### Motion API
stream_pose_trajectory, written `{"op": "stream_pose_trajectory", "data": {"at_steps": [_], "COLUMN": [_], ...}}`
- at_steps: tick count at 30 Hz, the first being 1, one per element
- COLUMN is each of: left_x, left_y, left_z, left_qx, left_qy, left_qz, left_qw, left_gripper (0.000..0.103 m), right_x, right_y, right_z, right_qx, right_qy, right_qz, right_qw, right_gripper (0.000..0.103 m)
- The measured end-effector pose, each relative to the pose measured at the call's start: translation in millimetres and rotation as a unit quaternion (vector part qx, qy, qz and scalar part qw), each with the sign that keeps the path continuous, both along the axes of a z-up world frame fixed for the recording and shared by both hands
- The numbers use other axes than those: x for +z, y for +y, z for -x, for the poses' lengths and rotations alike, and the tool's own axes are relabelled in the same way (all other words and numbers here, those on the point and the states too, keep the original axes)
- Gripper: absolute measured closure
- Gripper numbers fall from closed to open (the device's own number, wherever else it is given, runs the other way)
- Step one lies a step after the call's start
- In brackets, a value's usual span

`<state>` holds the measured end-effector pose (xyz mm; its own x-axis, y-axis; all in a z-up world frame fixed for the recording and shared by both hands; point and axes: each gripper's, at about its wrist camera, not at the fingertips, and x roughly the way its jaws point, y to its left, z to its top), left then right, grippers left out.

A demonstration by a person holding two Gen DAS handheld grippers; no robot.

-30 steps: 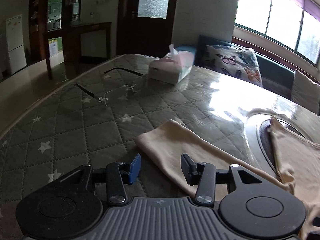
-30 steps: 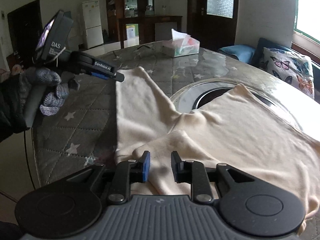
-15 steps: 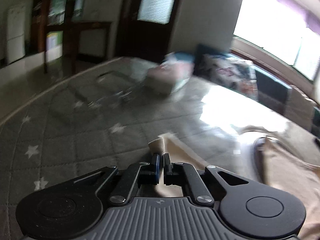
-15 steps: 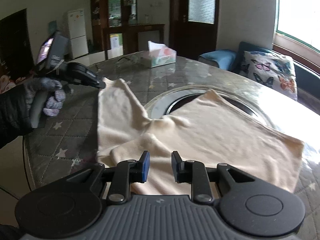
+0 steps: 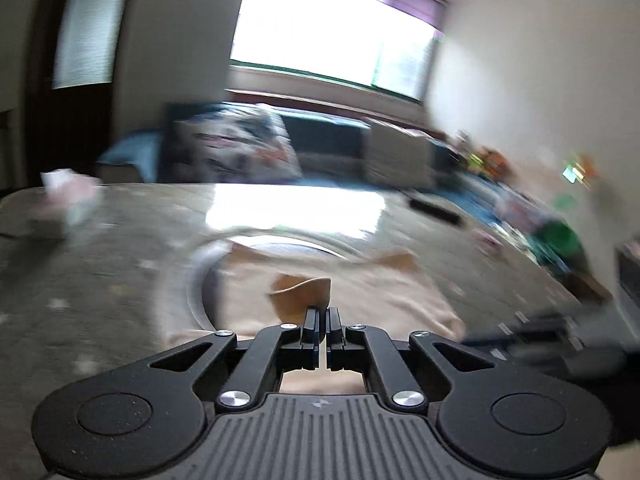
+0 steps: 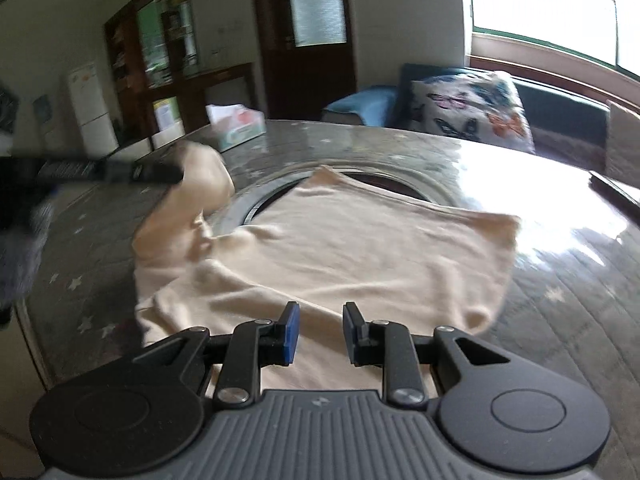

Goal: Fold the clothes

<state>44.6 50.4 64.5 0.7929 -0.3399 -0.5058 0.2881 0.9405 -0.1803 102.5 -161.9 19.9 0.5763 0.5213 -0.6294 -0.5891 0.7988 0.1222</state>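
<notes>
A cream garment (image 6: 360,248) lies spread on the round table over its central turntable ring. My left gripper (image 5: 323,316) is shut on the garment's sleeve end (image 5: 304,292), which sticks up above the fingertips. In the right wrist view the left gripper (image 6: 176,172) holds that sleeve (image 6: 204,178) lifted above the table at the left. My right gripper (image 6: 318,330) is open and empty, just above the garment's near edge. The left wrist view is motion-blurred.
A tissue box (image 6: 238,124) stands at the table's far edge. The table (image 6: 560,280) has a grey star-quilted cover under glass. A butterfly cushion (image 6: 472,112) and sofa sit beyond it. A dark flat object (image 6: 612,188) lies at the right edge.
My left gripper shut on the sleeve end, lifted it and swung right toward the garment's body. My right gripper stayed open and moved slightly to the right along the garment's near edge.
</notes>
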Motion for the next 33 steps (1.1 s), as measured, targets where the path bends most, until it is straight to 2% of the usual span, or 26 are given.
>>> {"op": "stream_pose_trajectory", "data": {"at_steps": [4, 7, 10, 14, 16, 18, 21, 24, 29, 30, 32, 33], "left_x": [-23, -36, -43, -32, -26, -21, -17, -21, -36, -40, -46, -49], "left_y": [-39, -56, -58, -48, -37, -23, 0, 25, 57, 60, 63, 64], "left_z": [5, 6, 7, 17, 19, 22, 27, 31, 38, 39, 39, 38], "left_qx": [-0.056, -0.081, -0.094, -0.095, -0.084, -0.065, -0.028, 0.014, 0.064, 0.068, 0.075, 0.077], "left_qy": [0.034, 0.048, 0.055, 0.039, 0.029, 0.019, 0.012, 0.019, 0.044, 0.049, 0.055, 0.057], "left_qz": [-0.026, -0.053, -0.066, -0.074, -0.076, -0.081, -0.097, -0.111, -0.118, -0.117, -0.117, -0.116], "left_qw": [0.9975, 0.9942, 0.9919, 0.9919, 0.9931, 0.9944, 0.9948, 0.9935, 0.9900, 0.9896, 0.9888, 0.9886], "left_gripper": [0.100, 0.099, 0.097, 0.093, 0.084, 0.069, 0.061, 0.057, 0.051, 0.051, 0.051, 0.051], "right_x": [-5, -9, -12, -14, -14, -14, -18, -22, -31, -32, -31, -28], "right_y": [-18, -24, -23, -15, -9, -4, 2, 11, 28, 31, 36, 37], "right_z": [-3, -5, -6, -8, -9, -10, -12, -12, -13, -12, -10, -9], "right_qx": [-0.023, -0.028, -0.025, -0.017, -0.015, -0.012, -0.006, -0.002, 0.005, 0.006, 0.007, 0.006], "right_qy": [0.021, 0.037, 0.050, 0.060, 0.062, 0.069, 0.087, 0.093, 0.100, 0.099, 0.091, 0.087], "right_qz": [-0.017, -0.026, -0.037, -0.046, -0.048, -0.055, -0.062, -0.051, -0.032, -0.028, -0.016, -0.014], "right_qw": [0.999, 0.999, 0.998, 0.997, 0.997, 0.996, 0.994, 0.994, 0.995, 0.995, 0.996, 0.996], "right_gripper": [0.080, 0.080, 0.080, 0.080, 0.080, 0.080, 0.078, 0.069, 0.070, 0.072, 0.089, 0.091]}}
